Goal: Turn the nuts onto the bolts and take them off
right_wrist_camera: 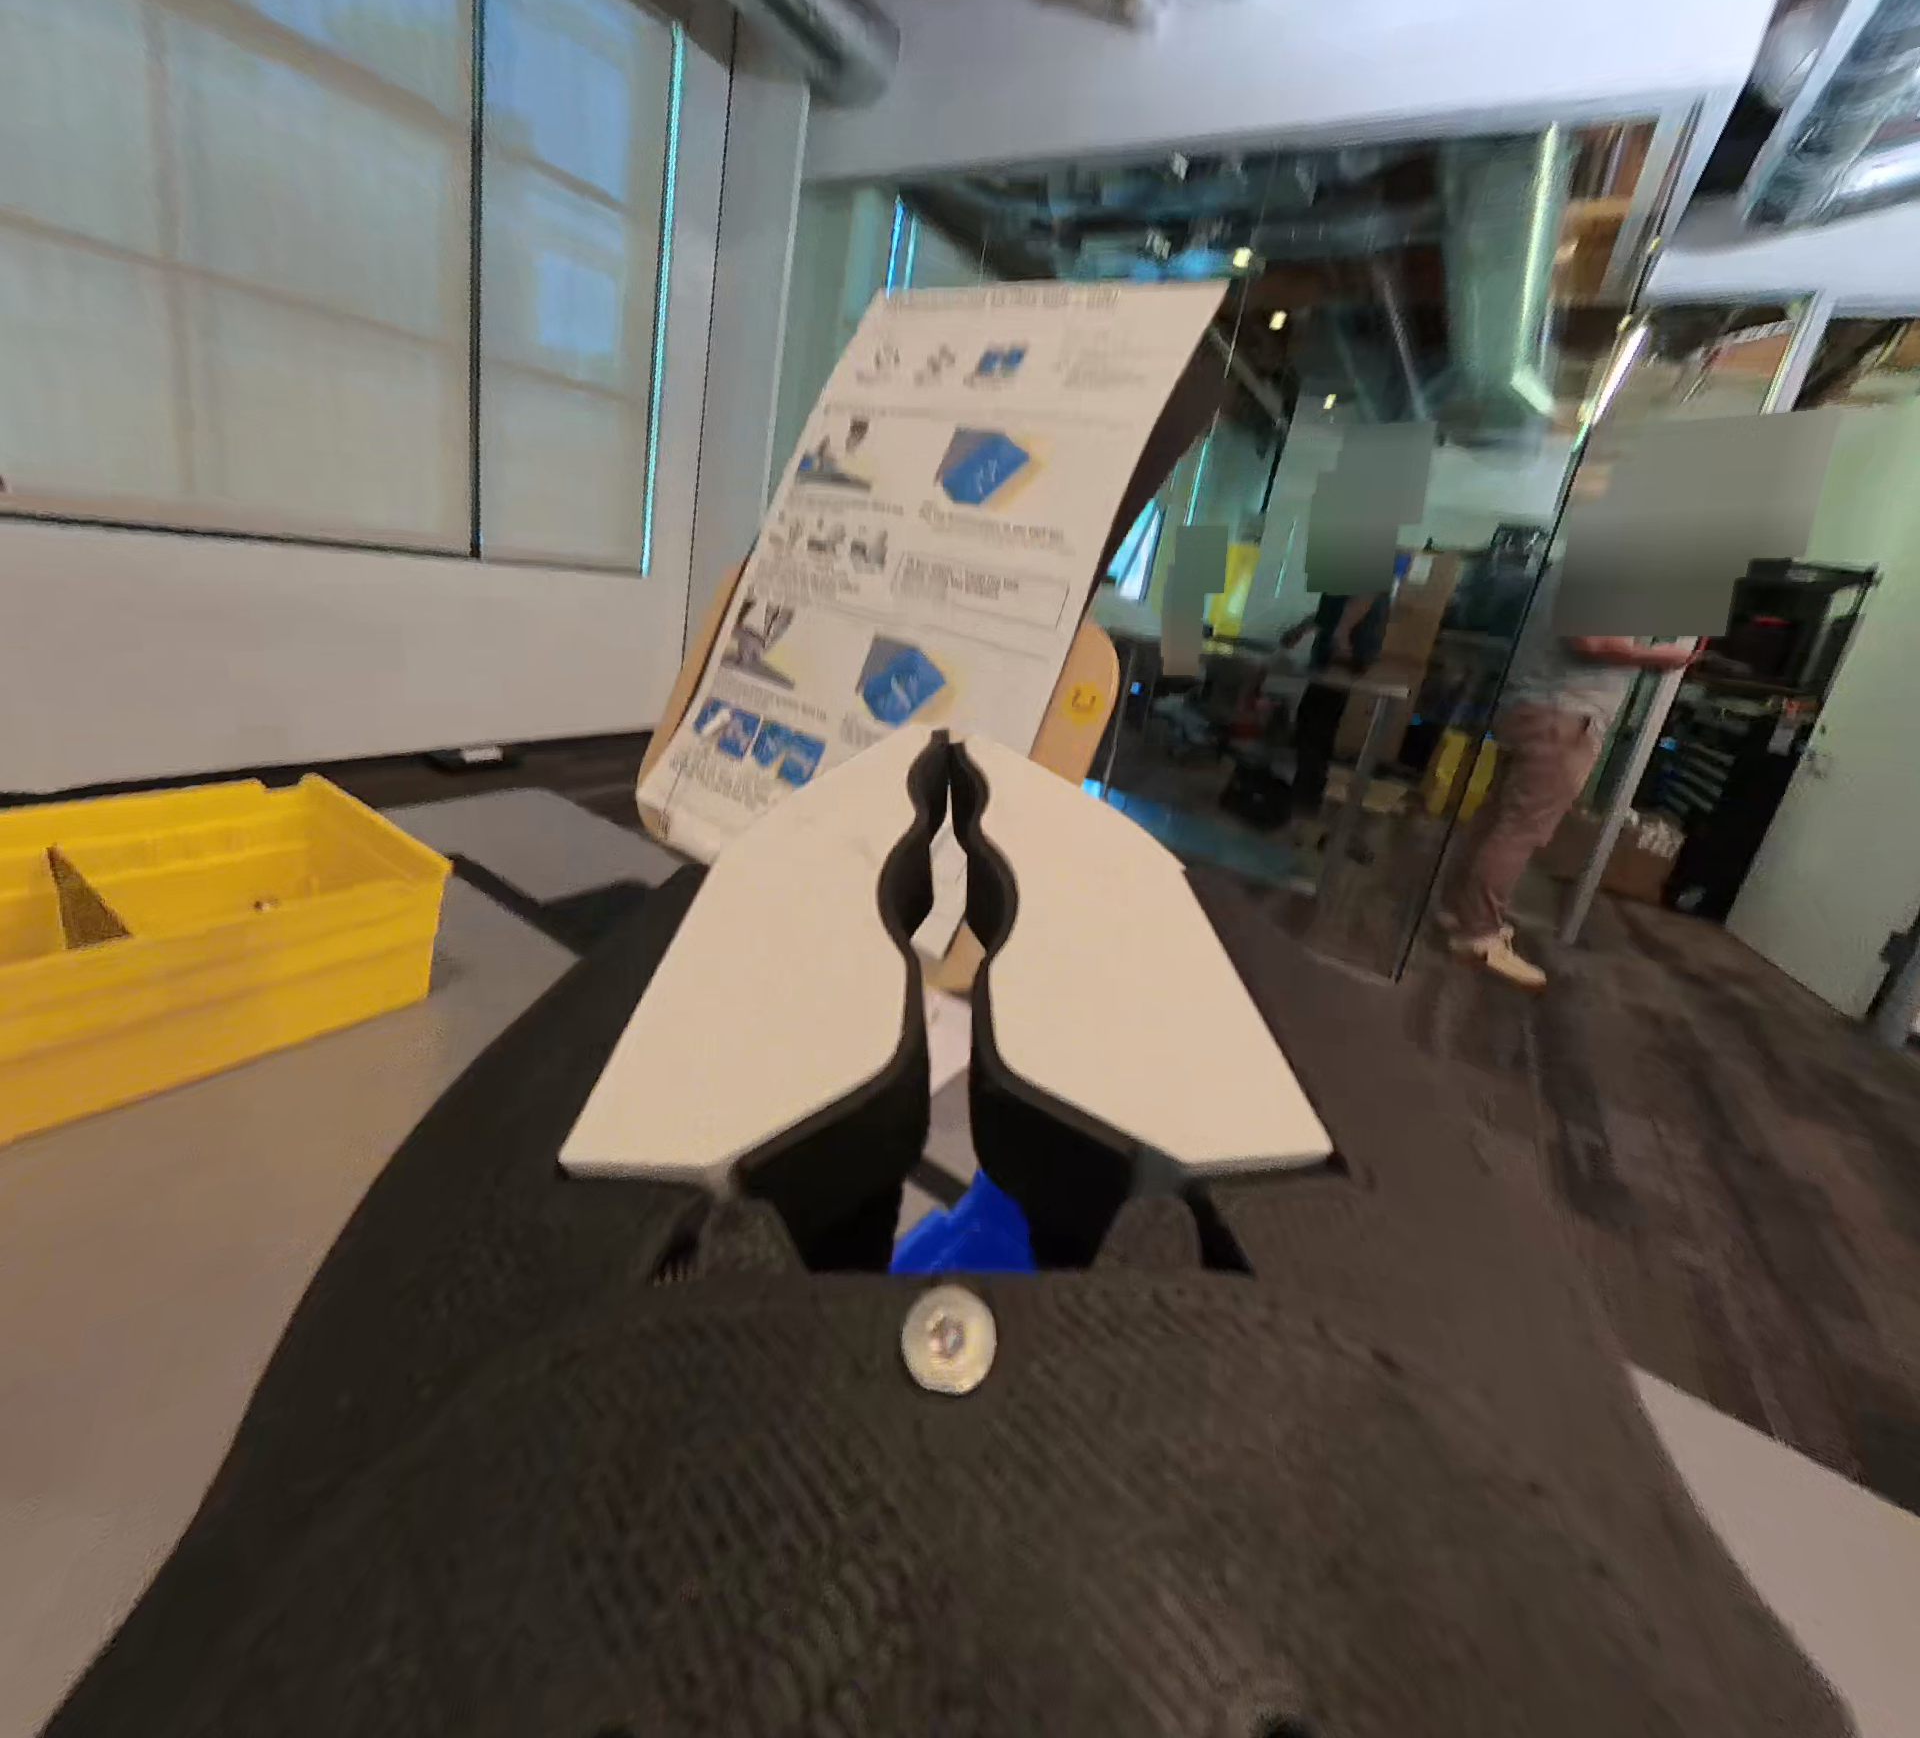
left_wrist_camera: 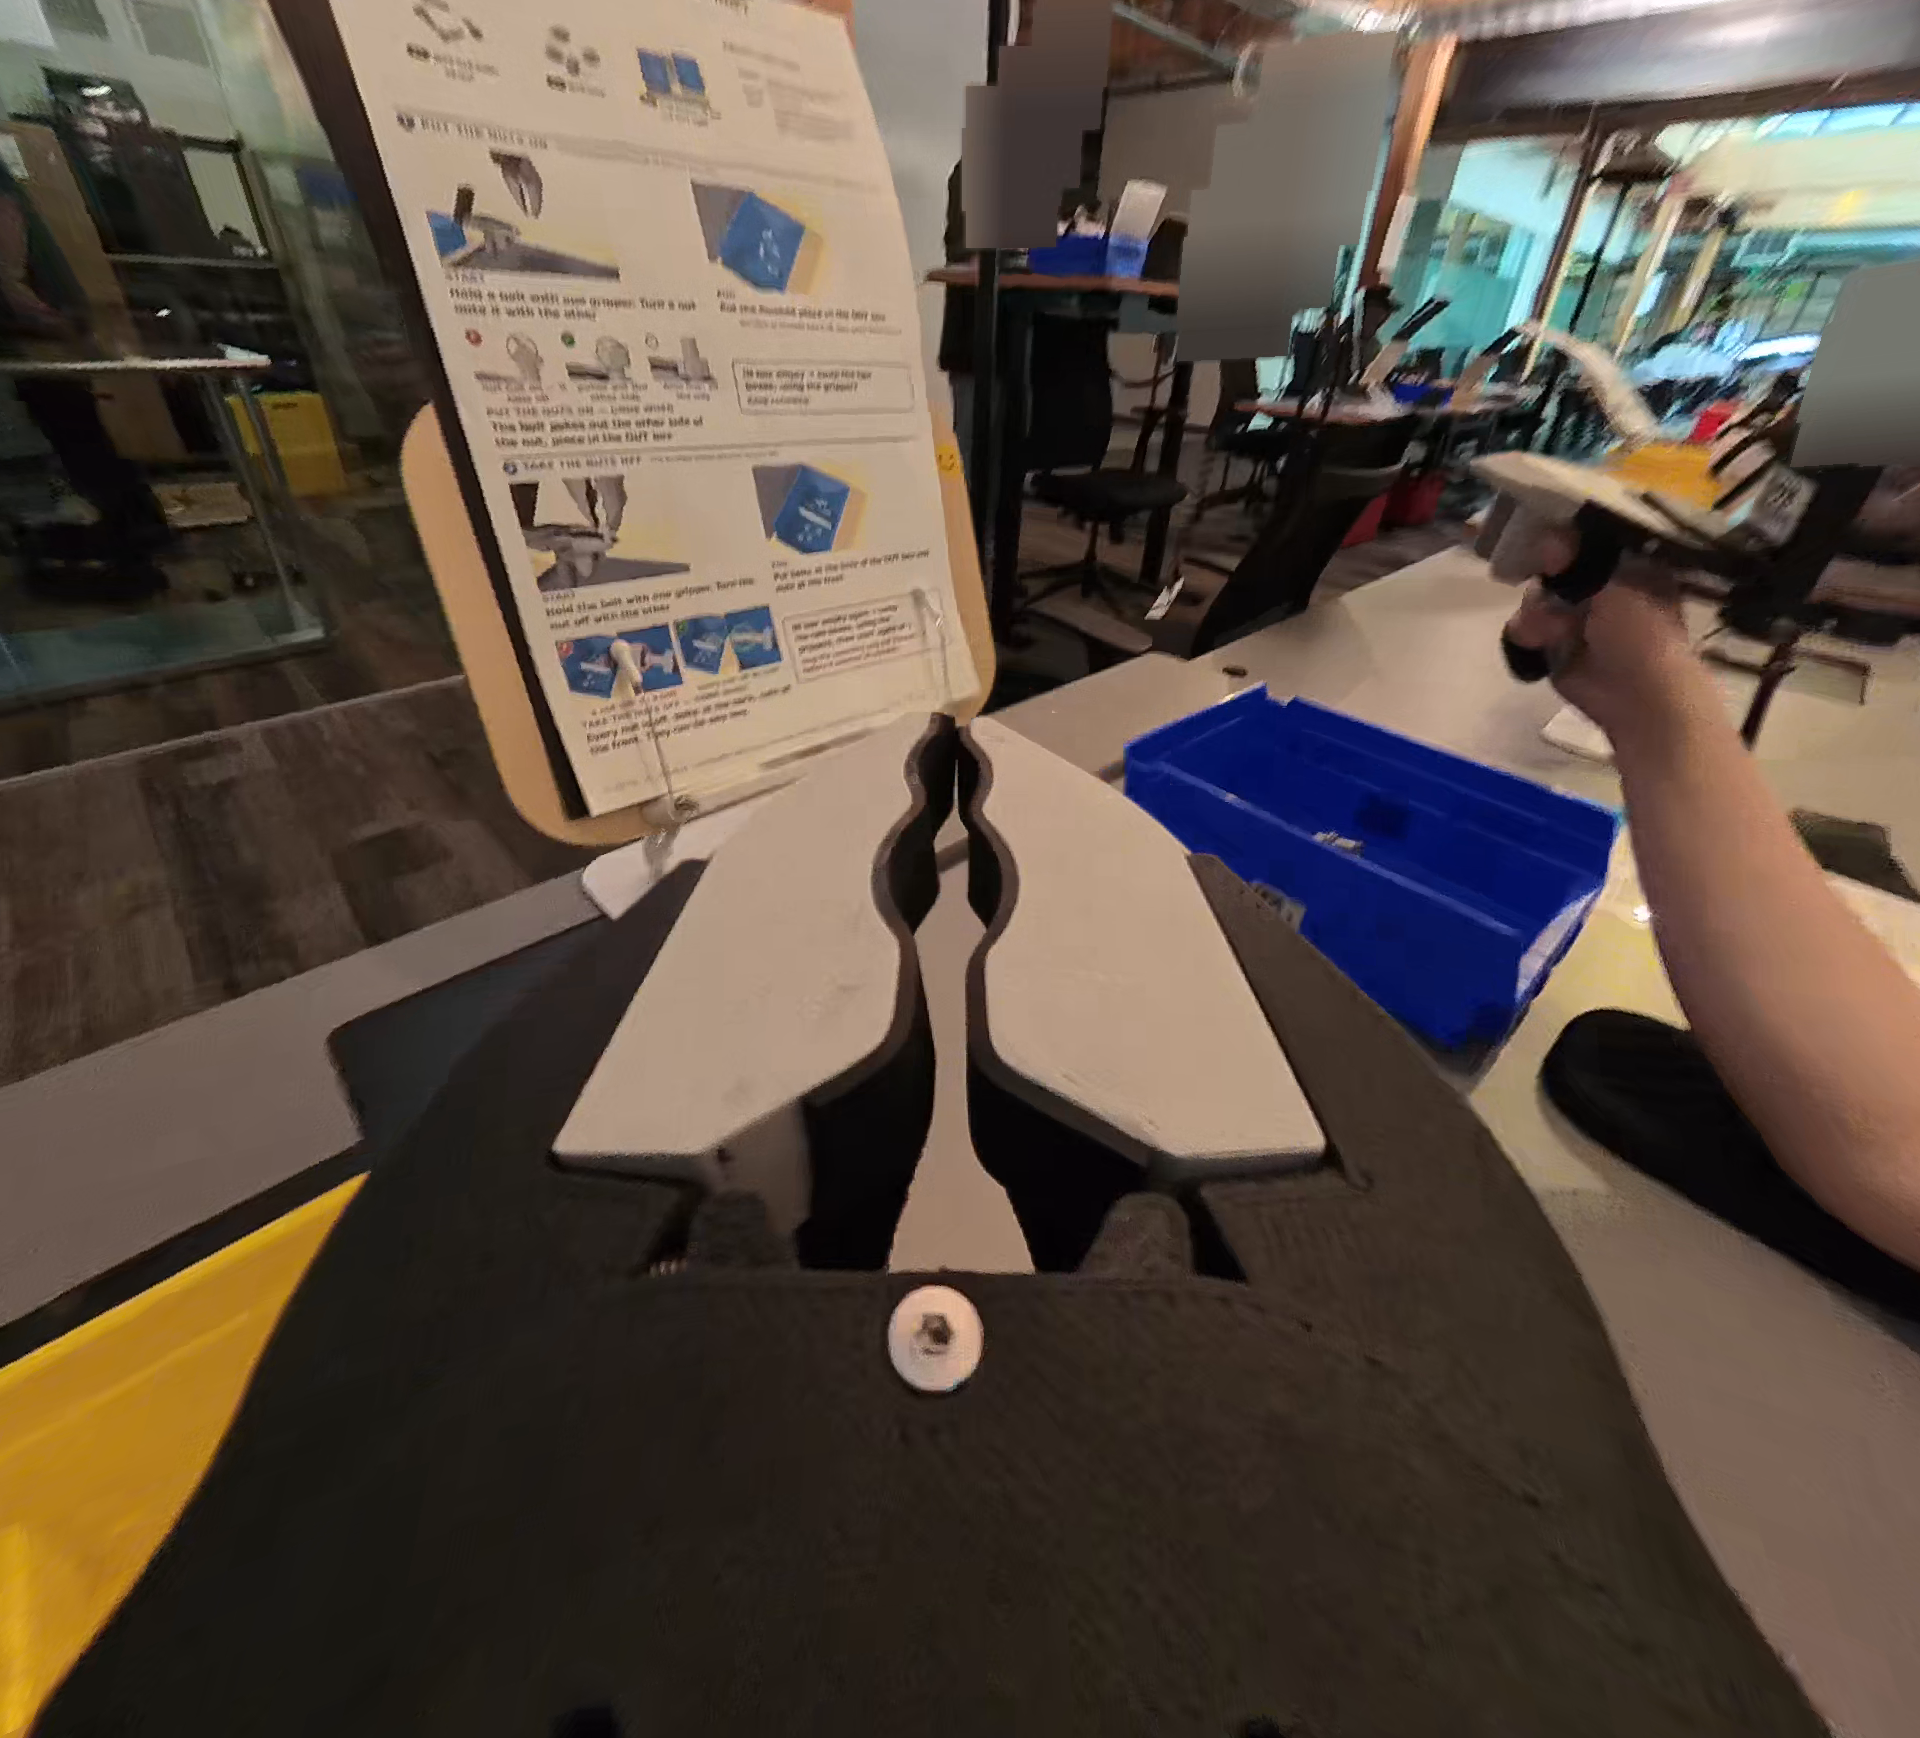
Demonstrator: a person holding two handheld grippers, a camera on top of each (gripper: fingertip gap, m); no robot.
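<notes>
Holding both tongs pinched together and empty, your left gripper (left_wrist_camera: 956,738) and right gripper (right_wrist_camera: 943,743) hover above the table; small metal parts, likely the nuts or bolts, lie in the blue bin (left_wrist_camera: 1455,950). Diving in without opening risks scattering them.

Grey worktop (left_wrist_camera: 1195,680) has a blue bin (left_wrist_camera: 1382,867), a yellow bin (right_wrist_camera: 208,909), a black mat (left_wrist_camera: 436,1044), and an instruction sheet stand (left_wrist_camera: 644,358) on it.
</notes>
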